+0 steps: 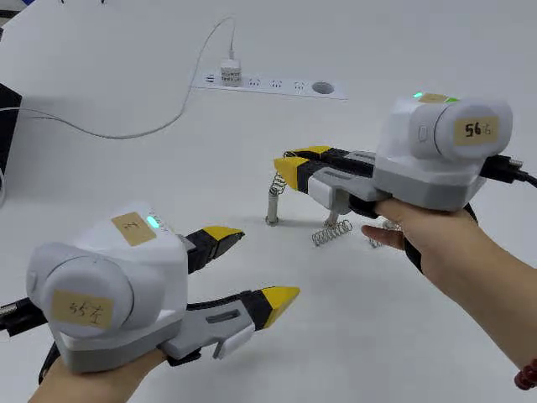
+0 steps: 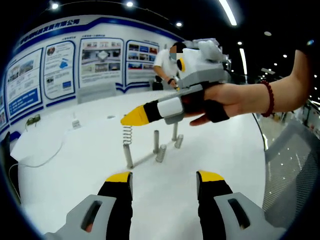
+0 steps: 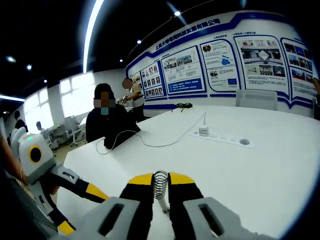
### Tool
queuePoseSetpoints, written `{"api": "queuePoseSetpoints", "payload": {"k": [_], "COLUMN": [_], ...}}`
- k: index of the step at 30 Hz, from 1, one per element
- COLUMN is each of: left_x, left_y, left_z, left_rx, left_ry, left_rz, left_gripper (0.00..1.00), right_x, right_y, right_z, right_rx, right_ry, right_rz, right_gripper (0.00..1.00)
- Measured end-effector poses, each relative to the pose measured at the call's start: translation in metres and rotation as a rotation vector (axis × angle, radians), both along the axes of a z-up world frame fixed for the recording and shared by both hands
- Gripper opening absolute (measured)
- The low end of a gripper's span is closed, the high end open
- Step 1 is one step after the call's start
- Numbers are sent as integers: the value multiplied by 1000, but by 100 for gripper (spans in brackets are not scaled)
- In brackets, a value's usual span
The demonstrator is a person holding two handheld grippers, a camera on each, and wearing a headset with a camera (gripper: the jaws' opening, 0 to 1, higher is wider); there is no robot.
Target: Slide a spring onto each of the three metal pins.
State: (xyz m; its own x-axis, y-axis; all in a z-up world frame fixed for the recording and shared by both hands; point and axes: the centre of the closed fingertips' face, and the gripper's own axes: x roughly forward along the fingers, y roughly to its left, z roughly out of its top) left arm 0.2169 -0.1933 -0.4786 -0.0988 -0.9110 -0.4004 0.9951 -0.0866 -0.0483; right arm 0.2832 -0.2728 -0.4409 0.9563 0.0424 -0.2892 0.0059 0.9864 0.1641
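My right gripper [image 1: 287,166] is shut on a spring [image 1: 276,184], holding it upright over a metal pin [image 1: 273,207] that stands on the white table [image 1: 126,185]. In the right gripper view the spring [image 3: 160,184] sits between the yellow-tipped jaws with the pin [image 3: 163,205] just below it. The left gripper view has the same spring [image 2: 127,135] on the nearest pin [image 2: 129,157], with two more bare pins [image 2: 156,140] [image 2: 175,132] behind. A loose spring [image 1: 331,232] lies on the table near the right hand. My left gripper [image 1: 252,264] hangs open and empty, nearer to me.
A white power strip [image 1: 270,85] with a plugged charger and a cable [image 1: 126,133] lies at the far side of the table. People sit and stand beyond the table's far end in the right gripper view.
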Motion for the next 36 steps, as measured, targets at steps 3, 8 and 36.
{"api": "queuePoseSetpoints", "payload": {"k": [3,8,36], "left_x": [1,1,0], "left_y": [0,0,3], "left_z": [0,0,-4], "left_rx": [1,4,22], "left_ry": [0,2,13], "left_rz": [2,3,12], "left_gripper": [54,56,62], "right_x": [1,2,7], "right_y": [0,3,9], "right_z": [-2,-5,-29], "right_rx": [-16,-51,-152], "right_ry": [7,19,87], "right_rz": [3,10,50], "right_gripper": [11,11,11]}}
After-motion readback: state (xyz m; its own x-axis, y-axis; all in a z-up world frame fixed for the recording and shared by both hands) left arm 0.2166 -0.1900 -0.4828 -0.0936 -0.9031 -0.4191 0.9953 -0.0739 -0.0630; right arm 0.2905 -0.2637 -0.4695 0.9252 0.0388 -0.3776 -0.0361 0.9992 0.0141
